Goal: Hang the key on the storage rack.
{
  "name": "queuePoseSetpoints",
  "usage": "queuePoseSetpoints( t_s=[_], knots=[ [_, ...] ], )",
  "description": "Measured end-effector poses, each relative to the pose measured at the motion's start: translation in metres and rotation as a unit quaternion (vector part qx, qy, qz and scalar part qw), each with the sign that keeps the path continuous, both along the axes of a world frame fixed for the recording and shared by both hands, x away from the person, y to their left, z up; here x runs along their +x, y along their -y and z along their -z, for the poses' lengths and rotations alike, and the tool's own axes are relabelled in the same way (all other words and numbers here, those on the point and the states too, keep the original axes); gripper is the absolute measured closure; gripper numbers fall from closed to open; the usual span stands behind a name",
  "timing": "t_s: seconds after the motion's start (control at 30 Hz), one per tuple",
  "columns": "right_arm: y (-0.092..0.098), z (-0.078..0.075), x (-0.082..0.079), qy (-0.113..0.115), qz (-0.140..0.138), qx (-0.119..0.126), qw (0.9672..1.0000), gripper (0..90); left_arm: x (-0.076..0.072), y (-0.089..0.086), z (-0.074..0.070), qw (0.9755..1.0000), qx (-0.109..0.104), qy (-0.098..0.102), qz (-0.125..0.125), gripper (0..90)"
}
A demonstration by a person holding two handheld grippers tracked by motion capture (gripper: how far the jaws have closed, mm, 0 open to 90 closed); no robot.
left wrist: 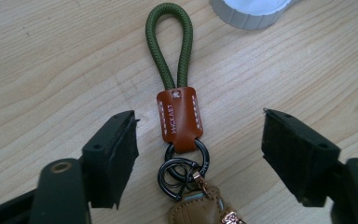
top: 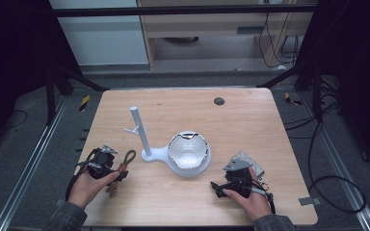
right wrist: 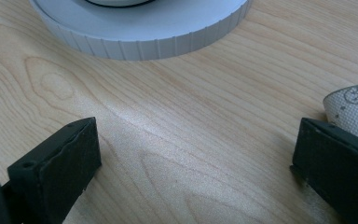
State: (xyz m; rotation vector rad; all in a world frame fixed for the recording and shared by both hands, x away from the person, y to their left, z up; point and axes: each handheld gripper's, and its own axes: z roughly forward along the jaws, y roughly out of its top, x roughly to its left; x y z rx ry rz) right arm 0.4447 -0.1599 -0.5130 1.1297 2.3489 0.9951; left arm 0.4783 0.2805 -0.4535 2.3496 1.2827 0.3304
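Note:
A keychain (left wrist: pixel 179 119) lies flat on the wooden table: an olive-green cord loop (left wrist: pixel 168 46), a brown leather tab, black rings and a tan charm. In the high view the keychain (top: pixel 126 161) is at the front left. My left gripper (left wrist: pixel 199 128) is open, one jaw on each side of the leather tab with clear gaps, so the pads do not touch it. In the high view the left gripper (top: pixel 117 174) is held in the person's left hand. My right gripper (right wrist: pixel 196 140) is open just above bare wood at the front right (top: pixel 218 188), with nothing between its jaws.
A white stand (top: pixel 154 155) has an upright post with a side peg (top: pixel 138 126) and a round ribbed base (right wrist: pixel 140 32) carrying a shiny bowl (top: pixel 188 149). A pale dotted piece (right wrist: pixel 354 109) lies by the right jaw. A dark spot (top: pixel 218 101) marks the far tabletop.

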Motion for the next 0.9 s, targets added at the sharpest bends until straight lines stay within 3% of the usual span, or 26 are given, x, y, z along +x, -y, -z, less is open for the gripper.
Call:
queuePoseSetpoints(
  t_s=[0.17, 0.9],
  knots=[
    [0.000, 0.000, 0.000, 0.000, -0.001, 0.001, 1.0000, 0.9, 0.006, -0.002, 0.000, 0.9998, 0.010, -0.020, -0.003, 37.1],
    [0.000, 0.000, 0.000, 0.000, -0.002, 0.001, 1.0000, 0.9, 0.022, 0.003, 0.014, 0.9988, 0.023, -0.043, -0.006, 55.3]
  ],
)
